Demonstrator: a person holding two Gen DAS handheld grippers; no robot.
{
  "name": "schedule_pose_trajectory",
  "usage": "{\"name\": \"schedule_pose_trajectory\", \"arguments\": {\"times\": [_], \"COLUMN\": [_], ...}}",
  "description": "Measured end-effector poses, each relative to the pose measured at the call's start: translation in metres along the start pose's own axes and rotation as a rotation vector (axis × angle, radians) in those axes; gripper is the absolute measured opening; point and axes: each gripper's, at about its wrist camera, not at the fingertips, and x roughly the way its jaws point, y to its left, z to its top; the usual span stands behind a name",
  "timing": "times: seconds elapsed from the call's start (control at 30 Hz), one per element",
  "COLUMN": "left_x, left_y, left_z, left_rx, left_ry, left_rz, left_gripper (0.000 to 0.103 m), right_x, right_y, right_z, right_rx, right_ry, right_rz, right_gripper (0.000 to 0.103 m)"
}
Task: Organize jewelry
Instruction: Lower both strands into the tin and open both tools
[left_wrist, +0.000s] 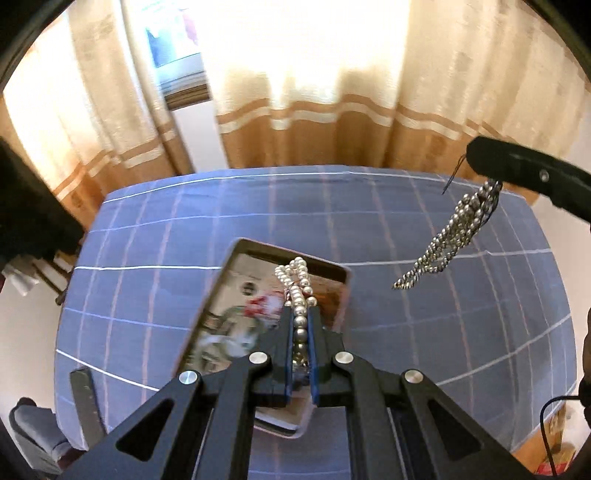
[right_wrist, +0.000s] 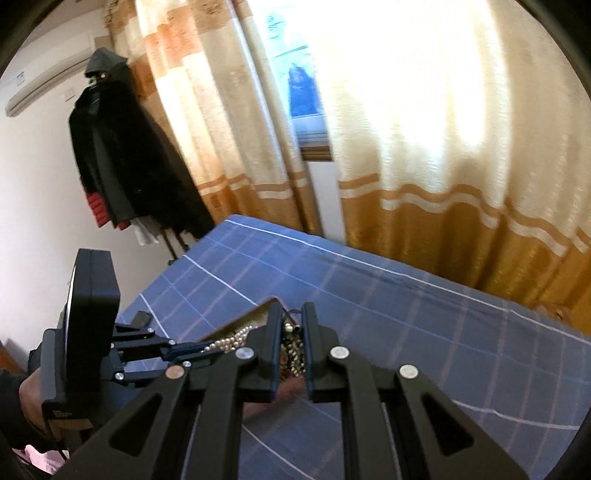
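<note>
My left gripper (left_wrist: 300, 314) is shut on a white pearl necklace (left_wrist: 297, 280) and holds it over a shallow rectangular tray (left_wrist: 221, 291) with a printed picture inside, lying on the blue checked table. My right gripper (right_wrist: 292, 314) is shut on a silver bead necklace (right_wrist: 291, 354). In the left wrist view that necklace (left_wrist: 443, 240) hangs from the right gripper (left_wrist: 491, 177) above the table, right of the tray. In the right wrist view the left gripper (right_wrist: 207, 347) with pearls (right_wrist: 231, 339) is at the lower left, over the tray (right_wrist: 258, 314).
The blue checked tablecloth (left_wrist: 406, 221) covers the table, which ends at beige and orange curtains (left_wrist: 332, 110). A dark flat bar (left_wrist: 86, 402) lies at the table's left front edge. A black coat (right_wrist: 125, 162) hangs on a rack left of the table.
</note>
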Motion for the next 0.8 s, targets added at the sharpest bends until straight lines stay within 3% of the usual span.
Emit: {"name": "schedule_pose_trajectory", "arguments": {"times": [0.27,0.6,0.7,0.77,0.8], "left_x": [0.022,0.052,0.055,0.054,0.053], "left_y": [0.039,0.052,0.051,0.051,0.052], "left_z": [-0.006,-0.021,-0.025,-0.027,-0.028], "left_rx": [-0.048,-0.084,-0.088,-0.089,-0.094], "left_ry": [0.034,0.115,0.135,0.140,0.137], "left_rz": [0.031,0.023,0.024,0.040,0.052], "left_gripper": [0.005,0.007,0.007,0.011,0.016], "right_x": [0.060,0.122,0.128,0.125,0.122], "right_y": [0.033,0.044,0.045,0.047,0.047], "right_z": [0.003,-0.031,-0.041,-0.043,-0.043], "right_rx": [-0.053,-0.092,-0.111,-0.120,-0.122], "right_ry": [0.052,0.184,0.211,0.212,0.209], "right_rz": [0.045,0.035,0.021,0.012,0.012], "right_gripper": [0.012,0.013,0.022,0.044,0.047]}}
